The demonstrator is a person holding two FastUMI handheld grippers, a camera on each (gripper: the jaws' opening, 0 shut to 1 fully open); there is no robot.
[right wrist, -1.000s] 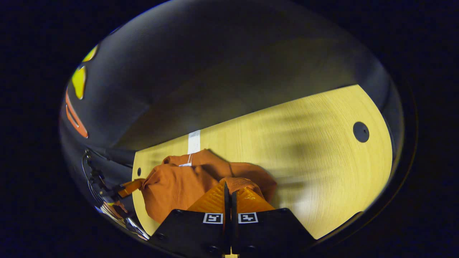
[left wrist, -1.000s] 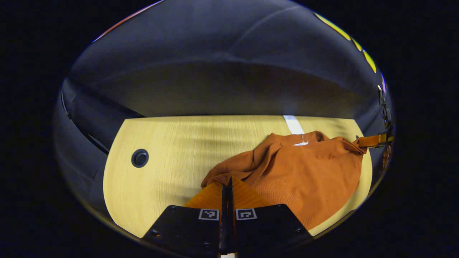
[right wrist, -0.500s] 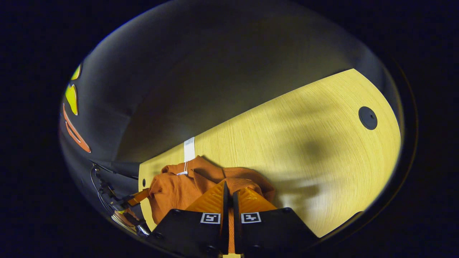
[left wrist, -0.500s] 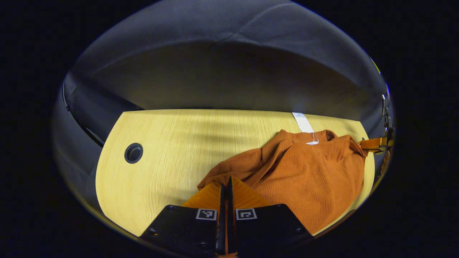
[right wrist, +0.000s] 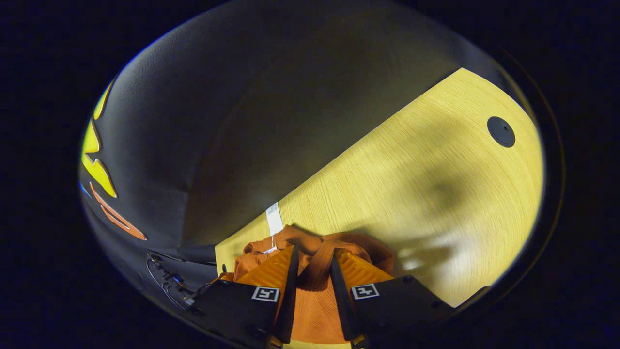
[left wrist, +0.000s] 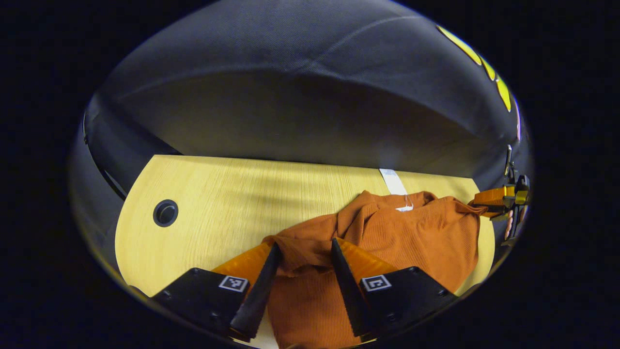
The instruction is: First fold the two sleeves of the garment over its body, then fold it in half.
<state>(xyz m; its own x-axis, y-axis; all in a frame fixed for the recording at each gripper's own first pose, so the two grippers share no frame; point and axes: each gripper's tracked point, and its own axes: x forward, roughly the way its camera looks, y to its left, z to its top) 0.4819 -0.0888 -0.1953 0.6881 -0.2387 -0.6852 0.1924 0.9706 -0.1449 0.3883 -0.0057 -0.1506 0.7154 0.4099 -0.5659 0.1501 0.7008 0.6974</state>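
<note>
A rust-orange ribbed garment [left wrist: 416, 237] lies bunched on the light wooden table [left wrist: 218, 203], with a white tag at its collar. In the left gripper view, my left gripper [left wrist: 305, 245] is open and a fold of the cloth lies loose between its spread fingers. My right gripper [left wrist: 499, 198] shows at the garment's far right edge in that view. In the right gripper view, my right gripper [right wrist: 314, 251] is also open, low over the garment [right wrist: 310, 240], with cloth in the gap between its fingers.
A strip of white tape [left wrist: 392, 182] marks the table's far edge behind the garment. A round dark grommet hole [left wrist: 165, 213] sits at the left of the table, and another grommet hole [right wrist: 501, 132] at the far right. Bare wood [right wrist: 436, 169] stretches beyond the cloth.
Both grippers were shut on the garment's edge and have opened, letting go of the cloth. The garment has settled lower and more bunched on the table.
</note>
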